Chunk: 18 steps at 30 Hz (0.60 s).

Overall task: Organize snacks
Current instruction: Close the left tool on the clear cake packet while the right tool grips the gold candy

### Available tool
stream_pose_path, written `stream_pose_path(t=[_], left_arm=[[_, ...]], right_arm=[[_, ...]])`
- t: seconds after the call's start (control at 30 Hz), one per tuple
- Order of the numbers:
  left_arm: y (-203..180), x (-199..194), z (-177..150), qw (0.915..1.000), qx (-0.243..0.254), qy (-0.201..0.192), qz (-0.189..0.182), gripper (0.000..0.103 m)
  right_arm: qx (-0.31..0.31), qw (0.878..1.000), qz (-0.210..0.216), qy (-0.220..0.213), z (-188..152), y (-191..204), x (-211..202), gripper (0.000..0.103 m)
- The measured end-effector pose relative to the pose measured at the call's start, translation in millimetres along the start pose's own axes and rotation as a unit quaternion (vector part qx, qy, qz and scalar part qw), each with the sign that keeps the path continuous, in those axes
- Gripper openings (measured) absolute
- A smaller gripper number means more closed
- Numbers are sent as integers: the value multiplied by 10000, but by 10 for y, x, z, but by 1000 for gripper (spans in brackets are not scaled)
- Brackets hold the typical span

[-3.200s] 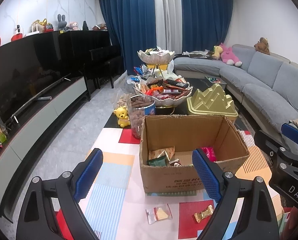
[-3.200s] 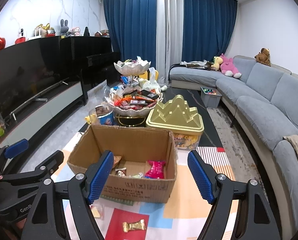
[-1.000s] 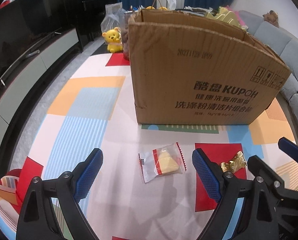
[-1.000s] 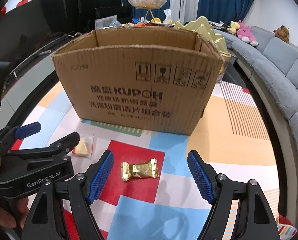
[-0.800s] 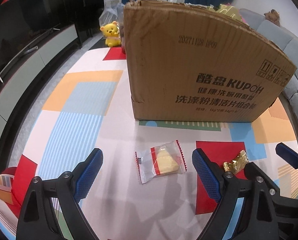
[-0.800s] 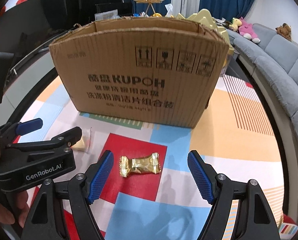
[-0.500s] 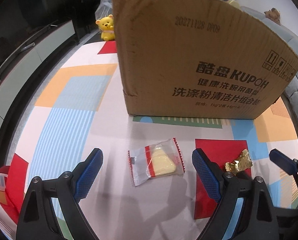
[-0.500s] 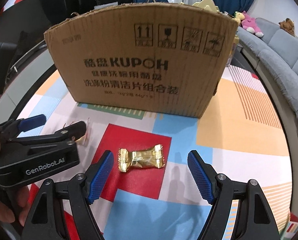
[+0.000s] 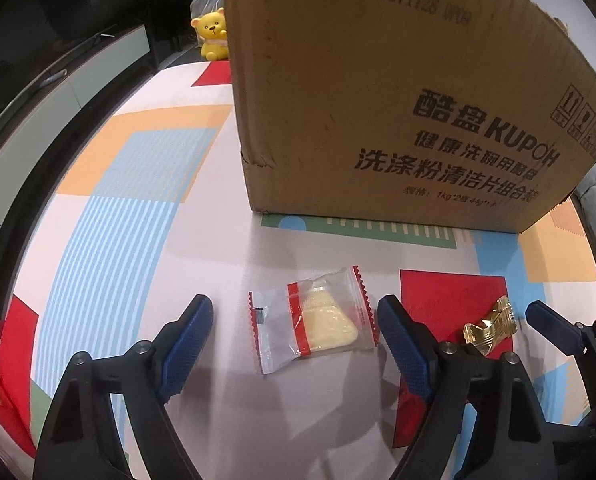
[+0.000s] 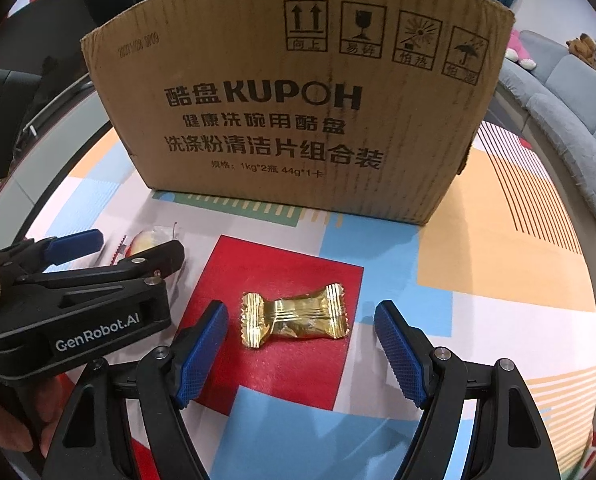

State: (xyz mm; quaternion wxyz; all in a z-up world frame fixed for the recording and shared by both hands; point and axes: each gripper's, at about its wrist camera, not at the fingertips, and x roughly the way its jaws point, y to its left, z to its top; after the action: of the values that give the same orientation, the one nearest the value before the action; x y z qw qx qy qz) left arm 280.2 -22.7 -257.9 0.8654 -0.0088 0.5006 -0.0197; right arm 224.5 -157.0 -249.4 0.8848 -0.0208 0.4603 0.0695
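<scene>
Both grippers are now sitting lower than a second ago. One cardboard box point(image 10: 298, 92) is standing on the play mat point(image 9: 110, 208). Left gripper point(image 9: 294, 318), jaws just narrowing yet untouching, is straddling one clear-wrapped snack point(image 9: 317, 324). Right gripper point(image 10: 301, 320), spread wide, is bracketing one gold candy point(image 10: 294, 316). Box contents are hidden.

Dim indoor light, soft shadows, sharp centre, heavy fisheye warp w/ black corners.

From my right camera, my left gripper point(image 10: 110, 250) hides most of the clear-wrapped snack point(image 10: 150, 236); cardboard box point(image 10: 298, 92) contents unseen from either wrist
</scene>
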Motion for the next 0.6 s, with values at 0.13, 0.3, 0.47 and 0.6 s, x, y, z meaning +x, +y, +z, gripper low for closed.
stream_pose_path(t=[0.13, 0.3, 0.47, 0.6], left_arm=[[-12, 20, -13, 10000, 33, -9, 27, 81], [-35, 34, -14, 9999, 65, -37, 98, 77], [-75, 4, -23, 9998, 149, -120, 93, 59], [-119, -32, -38, 9996, 230, -170, 53, 46]], right_arm=[[15, 10000, -3, 40, -2, 9, 30, 62], [37, 10000, -22, -11, -21, -29, 66, 51], [12, 10000, -35, -39, -25, -67, 61, 37], [-4, 10000, -30, -57, -4, -66, 31, 34]])
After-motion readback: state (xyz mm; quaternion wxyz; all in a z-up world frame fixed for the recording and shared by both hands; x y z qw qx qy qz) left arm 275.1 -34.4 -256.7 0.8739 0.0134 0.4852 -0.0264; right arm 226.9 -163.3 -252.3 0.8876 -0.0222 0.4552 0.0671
